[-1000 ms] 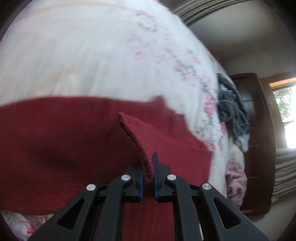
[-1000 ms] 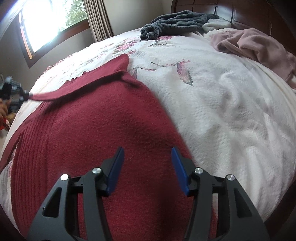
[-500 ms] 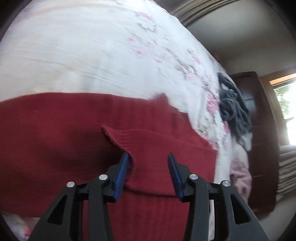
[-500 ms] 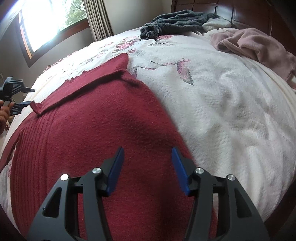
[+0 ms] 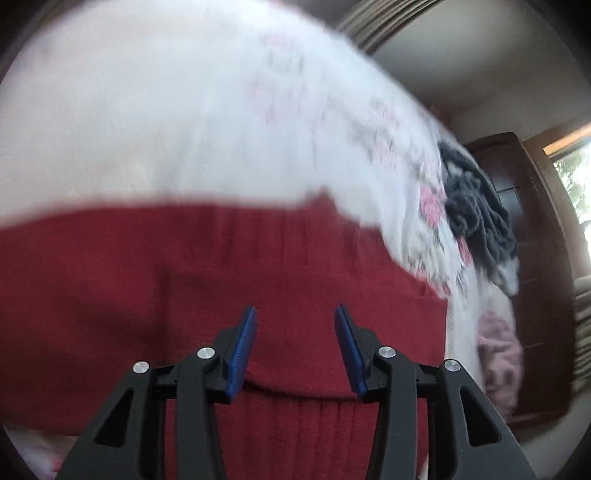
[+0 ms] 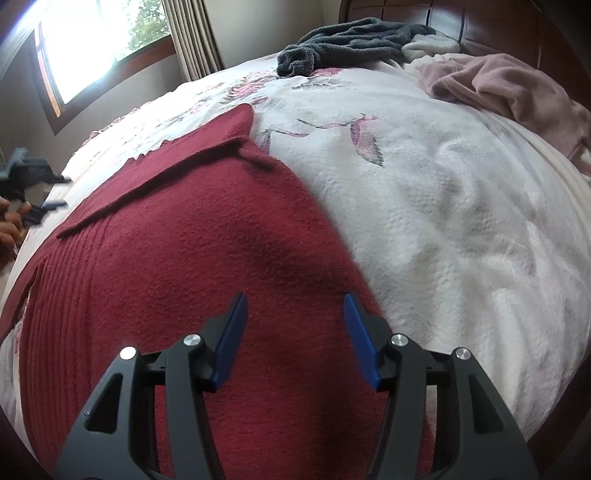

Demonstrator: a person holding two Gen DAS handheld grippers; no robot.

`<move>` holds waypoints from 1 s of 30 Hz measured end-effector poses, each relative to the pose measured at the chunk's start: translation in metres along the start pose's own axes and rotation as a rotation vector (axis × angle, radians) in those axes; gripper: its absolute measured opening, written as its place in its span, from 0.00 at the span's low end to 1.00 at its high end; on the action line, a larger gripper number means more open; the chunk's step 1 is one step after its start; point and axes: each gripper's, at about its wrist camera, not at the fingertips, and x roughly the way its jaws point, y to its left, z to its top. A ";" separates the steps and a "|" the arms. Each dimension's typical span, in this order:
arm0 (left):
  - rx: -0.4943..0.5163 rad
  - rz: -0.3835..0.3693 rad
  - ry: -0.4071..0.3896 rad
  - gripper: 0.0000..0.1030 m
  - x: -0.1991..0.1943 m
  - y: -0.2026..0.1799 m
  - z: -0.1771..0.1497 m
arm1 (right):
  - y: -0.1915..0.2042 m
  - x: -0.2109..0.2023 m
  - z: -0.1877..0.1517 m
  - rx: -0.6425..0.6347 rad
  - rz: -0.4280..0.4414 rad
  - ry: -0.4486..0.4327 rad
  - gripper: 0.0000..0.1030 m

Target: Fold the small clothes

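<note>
White floral quilted bedspread (image 6: 443, 206) carrying dark red knitted garment (image 6: 207, 258).
Left gripper (image 5: 294, 314) and right gripper (image 6: 293, 301): jaws spread, empty, above garment.

Bedroom, daylit. Bed w/ white bedspread (image 6: 461, 229), pink-grey floral print toward far side. Dark wood headboard (image 6: 498, 22) top right in right view. Window (image 6: 92, 48) upper left, brown wood frame, v. bright, green foliage outside; beige curtain (image 6: 192, 37) hanging just beside it. Walls pale grey-beige. Left view blurred: dark wood headboard (image 5: 517, 206) at right, second window (image 5: 576, 177) at edge, pale ceiling (image 5: 461, 55) above.
</note>
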 end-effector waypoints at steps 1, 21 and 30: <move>-0.013 0.042 0.028 0.43 0.014 0.011 -0.002 | 0.001 0.000 0.000 -0.004 -0.002 0.000 0.53; -0.314 0.032 -0.392 0.54 -0.239 0.236 -0.070 | 0.014 0.003 -0.002 -0.065 -0.043 0.077 0.60; -0.689 0.073 -0.491 0.58 -0.302 0.383 -0.131 | 0.067 -0.034 -0.010 -0.131 0.071 0.088 0.65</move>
